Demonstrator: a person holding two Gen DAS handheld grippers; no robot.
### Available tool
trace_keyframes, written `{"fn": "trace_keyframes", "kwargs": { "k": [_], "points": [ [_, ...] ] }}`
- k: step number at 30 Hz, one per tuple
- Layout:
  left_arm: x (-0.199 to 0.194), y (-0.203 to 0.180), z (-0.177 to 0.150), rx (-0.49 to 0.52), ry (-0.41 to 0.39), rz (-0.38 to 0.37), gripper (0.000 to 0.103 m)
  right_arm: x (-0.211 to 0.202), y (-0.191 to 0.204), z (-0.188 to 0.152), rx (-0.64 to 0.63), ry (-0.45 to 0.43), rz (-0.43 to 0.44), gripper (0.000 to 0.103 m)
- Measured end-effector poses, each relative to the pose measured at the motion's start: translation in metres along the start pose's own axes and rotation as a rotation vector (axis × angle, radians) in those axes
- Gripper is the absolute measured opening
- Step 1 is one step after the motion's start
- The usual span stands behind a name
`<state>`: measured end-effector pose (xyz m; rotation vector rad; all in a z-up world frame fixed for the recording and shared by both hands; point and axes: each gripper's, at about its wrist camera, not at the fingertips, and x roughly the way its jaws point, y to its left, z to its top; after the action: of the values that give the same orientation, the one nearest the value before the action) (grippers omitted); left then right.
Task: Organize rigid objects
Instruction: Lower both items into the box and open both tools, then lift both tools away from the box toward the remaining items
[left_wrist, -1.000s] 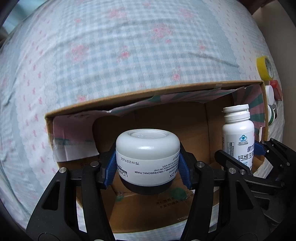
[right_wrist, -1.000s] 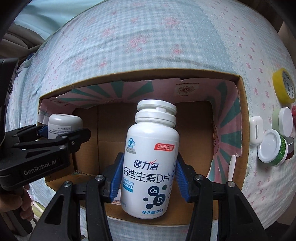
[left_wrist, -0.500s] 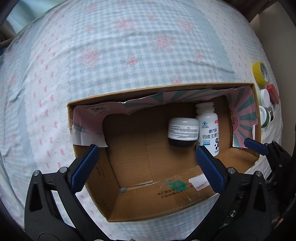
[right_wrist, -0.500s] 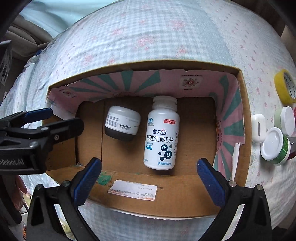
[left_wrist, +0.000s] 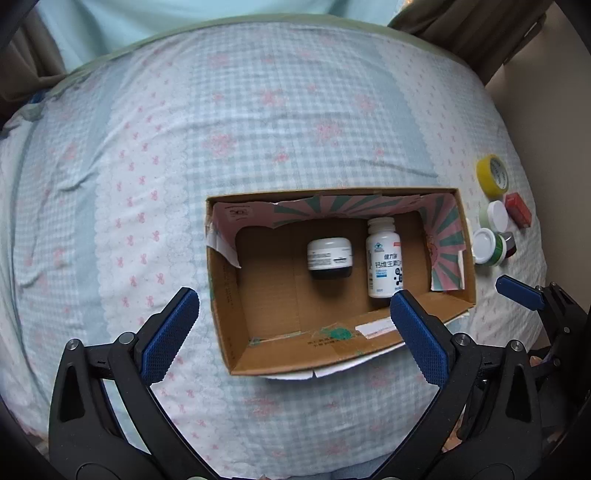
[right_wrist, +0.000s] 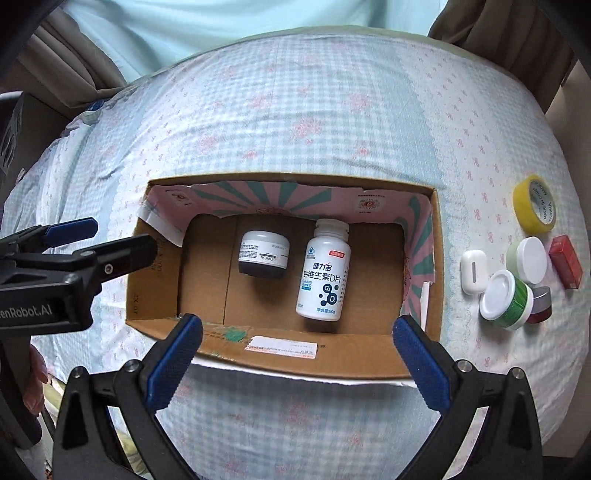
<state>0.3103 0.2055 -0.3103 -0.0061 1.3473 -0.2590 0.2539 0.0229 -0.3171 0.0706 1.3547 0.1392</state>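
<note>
An open cardboard box (left_wrist: 295, 350) (right_wrist: 373, 360) lies on a checked bedspread. Inside stand a small white cream jar (left_wrist: 329, 257) (right_wrist: 263, 253) and, to its right, a tall white vitamin bottle (left_wrist: 384, 263) (right_wrist: 324, 280). My left gripper (left_wrist: 291, 332) is open and empty, held well above and in front of the box. My right gripper (right_wrist: 295, 349) is open and empty above the box's near wall. The left gripper also shows at the left edge of the right wrist view (right_wrist: 107, 240).
To the right of the box lie a yellow tape roll (right_wrist: 535, 208), a red box (right_wrist: 565, 260), a white earbud case (right_wrist: 474, 271), a white-lidded green jar (right_wrist: 508, 299), another white-lidded jar (right_wrist: 528, 258) and a small dark red jar (right_wrist: 540, 304).
Both grippers let go of the jar and the bottle inside the box, opened wide, and pulled back up and away. The two containers stay standing in the box.
</note>
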Motion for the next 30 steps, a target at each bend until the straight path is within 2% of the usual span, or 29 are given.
{"fn": "trace_keyframes", "kwargs": {
  "k": [5,11,18,23,26,30],
  "points": [
    [-0.062,0.005,-0.023,-0.021,-0.089,0.005,0.103,-0.057,0.021,-0.012,-0.035,-0.075,-0.024,0.103],
    [-0.124,0.008,-0.059,-0.032,-0.199,0.04,0.103,-0.111,0.032,-0.031,0.005,-0.118,-0.031,0.103],
    [-0.182,-0.022,-0.095,0.011,-0.318,0.075,0.103,-0.17,0.024,-0.065,0.043,-0.196,-0.068,0.103],
    [-0.193,-0.06,-0.107,0.015,-0.341,0.03,0.103,-0.201,-0.008,-0.083,0.077,-0.243,-0.089,0.103],
    [-0.191,-0.094,-0.108,0.041,-0.35,0.035,0.103,-0.212,-0.04,-0.094,0.115,-0.265,-0.072,0.103],
    [-0.185,-0.147,-0.109,0.049,-0.373,0.047,0.103,-0.224,-0.091,-0.107,0.128,-0.291,-0.1,0.103]
  ]
}}
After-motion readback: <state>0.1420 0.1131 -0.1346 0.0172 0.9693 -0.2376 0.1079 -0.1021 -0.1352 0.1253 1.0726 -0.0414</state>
